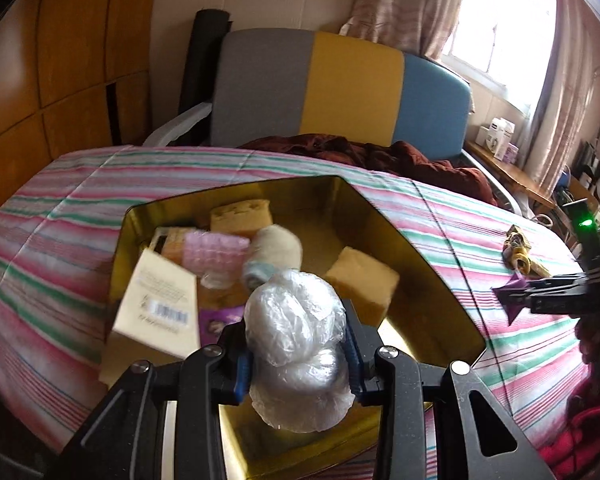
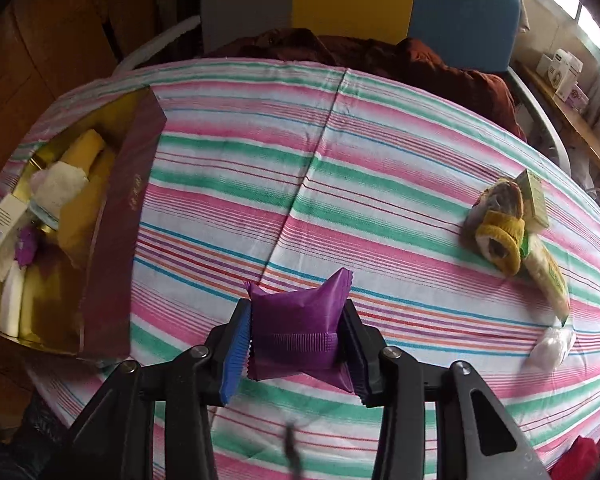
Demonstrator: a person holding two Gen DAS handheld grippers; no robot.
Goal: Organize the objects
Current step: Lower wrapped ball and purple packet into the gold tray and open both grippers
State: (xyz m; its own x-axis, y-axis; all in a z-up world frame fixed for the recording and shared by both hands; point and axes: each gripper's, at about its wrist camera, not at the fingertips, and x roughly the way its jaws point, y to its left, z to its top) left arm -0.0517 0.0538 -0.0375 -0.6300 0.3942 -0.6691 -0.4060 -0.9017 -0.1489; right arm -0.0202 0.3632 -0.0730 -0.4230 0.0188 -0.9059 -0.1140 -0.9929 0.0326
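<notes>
My left gripper (image 1: 296,354) is shut on a crumpled clear plastic bundle (image 1: 294,312), held over the near end of an open box (image 1: 420,248) with a gold lining. In the box lie yellow sponges (image 1: 360,284), a white carton with a barcode (image 1: 156,300), a pink bubbled pack (image 1: 216,252) and a cream roll (image 1: 276,244). My right gripper (image 2: 298,344) is shut on a purple foil packet (image 2: 296,316) above the striped cloth, to the right of the box (image 2: 116,220). The left wrist view shows that packet (image 1: 510,300) at its right edge.
On the striped cloth (image 2: 340,160) at the right lie a yellow knitted sock (image 2: 500,236), a small green carton (image 2: 534,196), a long green-and-white packet (image 2: 548,280) and a clear plastic bundle (image 2: 550,346). A dark red garment (image 1: 380,156) and a grey, yellow and blue backrest (image 1: 340,88) are behind.
</notes>
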